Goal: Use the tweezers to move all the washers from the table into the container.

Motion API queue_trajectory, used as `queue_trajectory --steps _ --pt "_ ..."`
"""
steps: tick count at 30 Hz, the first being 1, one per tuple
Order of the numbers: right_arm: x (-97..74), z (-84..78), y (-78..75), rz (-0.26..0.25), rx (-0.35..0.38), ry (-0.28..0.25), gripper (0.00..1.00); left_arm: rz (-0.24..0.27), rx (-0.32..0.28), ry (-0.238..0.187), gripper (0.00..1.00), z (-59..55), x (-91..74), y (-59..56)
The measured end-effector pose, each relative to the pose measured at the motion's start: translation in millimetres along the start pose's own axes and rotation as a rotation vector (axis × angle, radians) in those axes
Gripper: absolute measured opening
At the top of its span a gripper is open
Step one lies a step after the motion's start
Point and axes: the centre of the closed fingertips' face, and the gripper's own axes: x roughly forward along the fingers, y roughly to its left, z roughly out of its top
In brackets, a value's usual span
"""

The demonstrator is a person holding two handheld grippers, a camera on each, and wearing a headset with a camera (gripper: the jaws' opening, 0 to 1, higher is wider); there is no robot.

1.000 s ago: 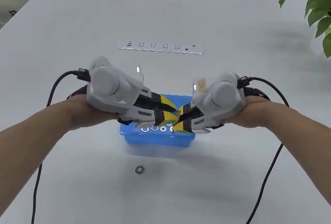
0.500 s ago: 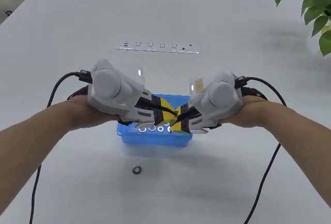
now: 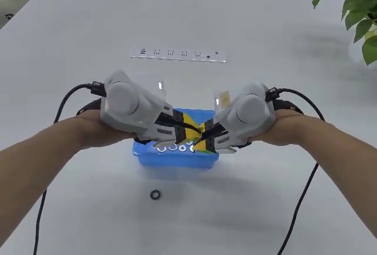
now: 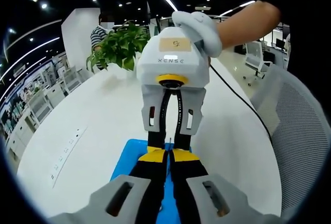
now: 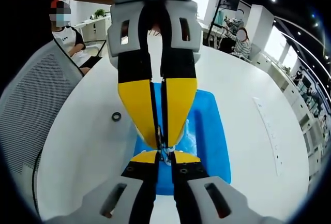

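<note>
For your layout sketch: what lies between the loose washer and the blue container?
Nothing but bare table, in the head view, between washer and container.

Left gripper (image 3: 194, 128) and right gripper (image 3: 204, 136) meet tip to tip above the container (image 3: 177, 156), crowding it.

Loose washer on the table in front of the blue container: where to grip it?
The washer lies flat on the table, apart from the container. Probably pinch its rim from straight above, one tip in the hole, one outside.
</note>
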Motion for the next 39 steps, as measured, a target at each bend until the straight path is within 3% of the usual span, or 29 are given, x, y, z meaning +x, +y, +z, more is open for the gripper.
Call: queue_trajectory --steps 25,39 --pt "-22.2 14.2 -3.2 -0.057 0.046 -0.038 0.2 0.021 -0.053 -0.009 0.05 2.4 -15.7 4.1" --pt "-46.0 17.5 6.4 -0.104 0.123 -0.073 0.34 0.055 -0.083 0.001 0.05 1.0 -33.1 7.0"
